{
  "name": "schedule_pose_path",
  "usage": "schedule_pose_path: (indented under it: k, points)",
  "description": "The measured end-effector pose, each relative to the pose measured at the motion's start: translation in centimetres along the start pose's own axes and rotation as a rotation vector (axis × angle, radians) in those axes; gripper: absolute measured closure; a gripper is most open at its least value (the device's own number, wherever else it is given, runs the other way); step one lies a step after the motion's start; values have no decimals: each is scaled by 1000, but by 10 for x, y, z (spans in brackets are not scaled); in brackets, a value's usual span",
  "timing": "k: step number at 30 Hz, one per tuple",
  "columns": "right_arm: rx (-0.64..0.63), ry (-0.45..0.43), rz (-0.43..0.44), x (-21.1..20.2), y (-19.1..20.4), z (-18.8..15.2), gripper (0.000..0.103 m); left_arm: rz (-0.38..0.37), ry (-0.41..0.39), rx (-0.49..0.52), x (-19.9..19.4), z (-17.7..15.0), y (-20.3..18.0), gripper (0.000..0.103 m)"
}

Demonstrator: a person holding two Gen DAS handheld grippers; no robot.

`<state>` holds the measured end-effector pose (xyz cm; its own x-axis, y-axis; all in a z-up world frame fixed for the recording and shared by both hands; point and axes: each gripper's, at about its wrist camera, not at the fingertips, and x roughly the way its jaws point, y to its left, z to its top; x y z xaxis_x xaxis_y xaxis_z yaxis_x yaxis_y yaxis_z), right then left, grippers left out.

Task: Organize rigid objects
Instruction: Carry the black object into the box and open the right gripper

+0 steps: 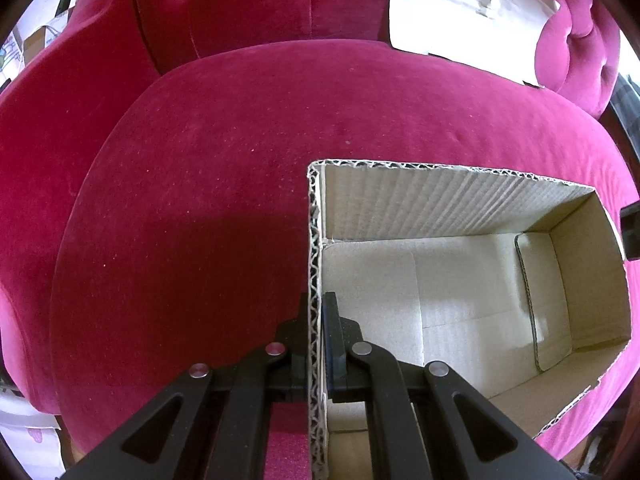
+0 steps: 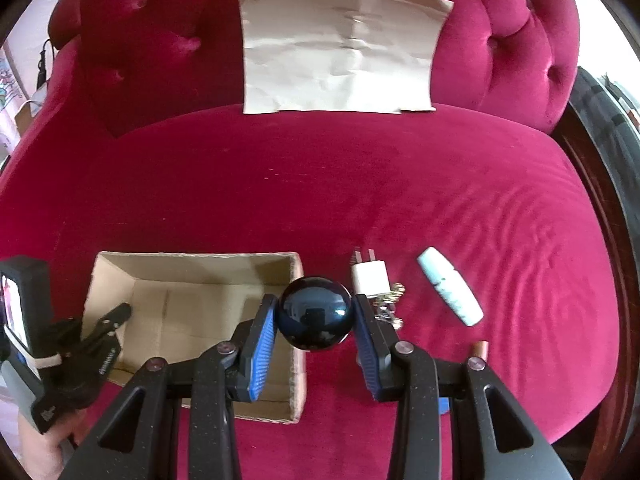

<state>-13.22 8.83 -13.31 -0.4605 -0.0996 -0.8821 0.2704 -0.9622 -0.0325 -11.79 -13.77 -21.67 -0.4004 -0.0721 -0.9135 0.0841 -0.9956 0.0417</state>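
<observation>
An open cardboard box (image 1: 460, 200) sits on a crimson velvet sofa seat, nothing inside it. My left gripper (image 1: 318, 312) is shut on the box's left wall, one finger outside and one inside. In the right wrist view the same box (image 2: 192, 264) lies at lower left, with the left gripper (image 2: 120, 314) clamped on its left rim. My right gripper (image 2: 316, 312) is shut on a glossy black ball (image 2: 316, 312), held above the box's right wall. On the seat to the right lie a white plug adapter (image 2: 370, 278), a pale blue tube (image 2: 450, 292), a small metal bunch (image 2: 390, 304) and a copper-coloured cylinder (image 2: 480, 350).
A sheet of brown paper (image 2: 340, 44) leans against the tufted sofa back (image 2: 152, 40); it shows as paper (image 1: 468, 12) in the left wrist view too. A dark wooden frame edge (image 2: 600, 200) bounds the seat on the right. A hand (image 2: 44, 448) holds the left gripper.
</observation>
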Motion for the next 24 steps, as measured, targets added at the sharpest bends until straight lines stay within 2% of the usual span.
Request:
schedule_pose_path:
  k: [24]
  points:
    - [-71, -8, 129, 41, 56, -14, 63, -13, -3, 3, -1, -2, 1, 100]
